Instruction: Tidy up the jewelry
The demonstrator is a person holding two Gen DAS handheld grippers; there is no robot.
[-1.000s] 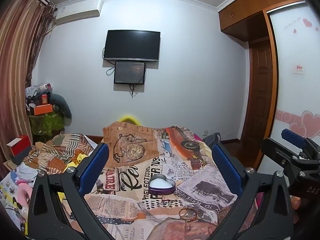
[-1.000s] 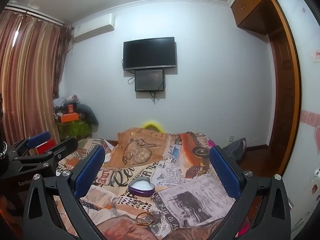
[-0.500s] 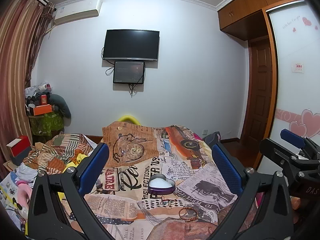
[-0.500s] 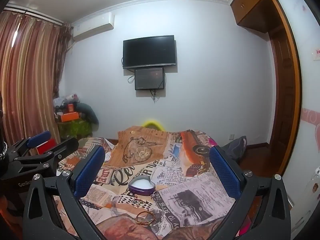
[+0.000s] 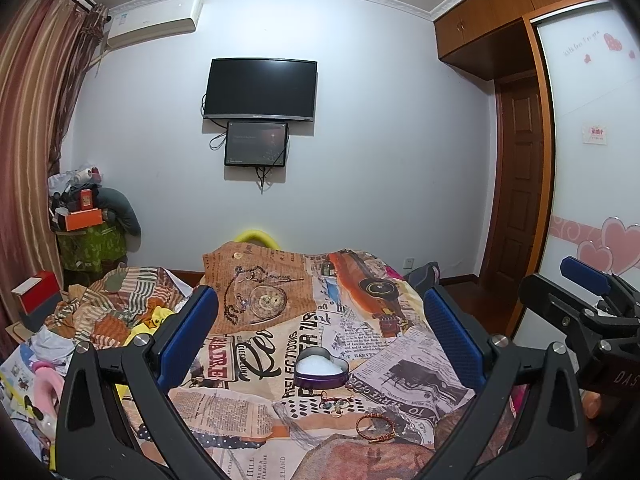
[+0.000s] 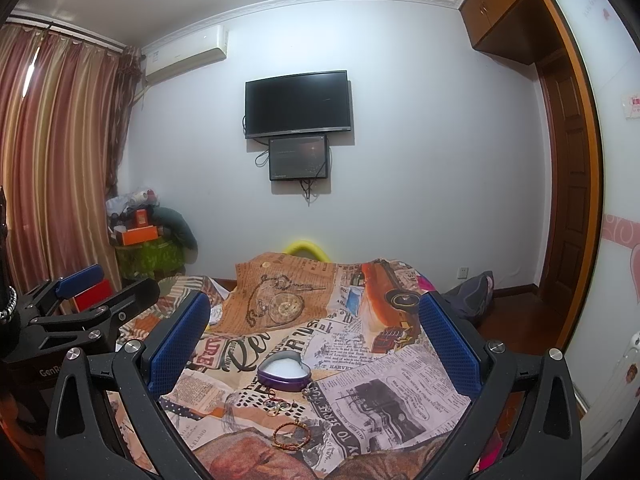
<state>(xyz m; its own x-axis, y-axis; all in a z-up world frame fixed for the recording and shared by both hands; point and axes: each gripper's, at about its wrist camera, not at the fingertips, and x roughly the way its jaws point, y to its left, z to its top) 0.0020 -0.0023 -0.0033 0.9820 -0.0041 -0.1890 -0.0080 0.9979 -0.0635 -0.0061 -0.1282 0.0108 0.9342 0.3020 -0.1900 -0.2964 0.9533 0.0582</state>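
the left gripper had its blue-padded jaws spread wide with nothing between them, held above the bed. the right gripper was likewise wide apart and empty, hovering beside it. below and between the pads of both sat a purple heart-shaped tin, lid off, white lining showing, resting on the newspaper-print bedspread. just in front of the tin lay a small cluster of rings and charms, and nearer the camera a braided red-brown bracelet, apart from the tin and touched by neither gripper. on the far wall hung a dark television with a smaller screen under it.
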